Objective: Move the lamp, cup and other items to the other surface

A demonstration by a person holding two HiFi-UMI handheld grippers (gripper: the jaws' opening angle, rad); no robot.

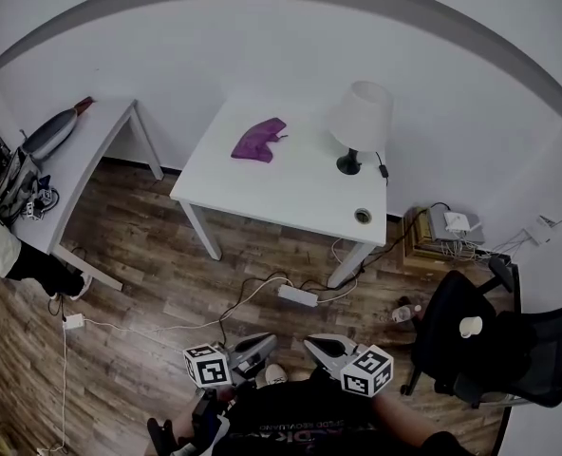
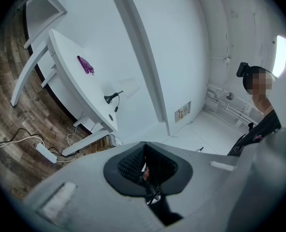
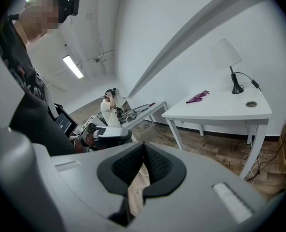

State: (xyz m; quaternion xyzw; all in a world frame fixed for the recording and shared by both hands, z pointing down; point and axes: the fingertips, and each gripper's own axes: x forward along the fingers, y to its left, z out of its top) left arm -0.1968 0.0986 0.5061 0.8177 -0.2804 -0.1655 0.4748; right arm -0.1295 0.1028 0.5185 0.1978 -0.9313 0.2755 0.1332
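A white table [image 1: 262, 193] stands ahead by the wall. On it are a white-shaded lamp [image 1: 359, 122] on a black base, a crumpled purple cloth [image 1: 258, 141] and a small round cup [image 1: 363, 216] near the front right corner. My left gripper [image 1: 260, 342] and right gripper [image 1: 317, 343] hang low in front of my body, well short of the table, both shut and empty. The left gripper view shows the lamp [image 2: 115, 96] and cloth [image 2: 86, 65] far off. In the right gripper view the lamp [image 3: 227, 57], cloth [image 3: 197, 97] and cup [image 3: 250, 104] sit on the table.
A second white table [image 1: 91, 155] at the left carries a handheld vacuum [image 1: 51, 133] and clutter. A power strip [image 1: 298, 295] and cables lie on the wood floor. A black office chair [image 1: 495, 345] stands at the right. Another person [image 1: 15, 255] is at the left edge.
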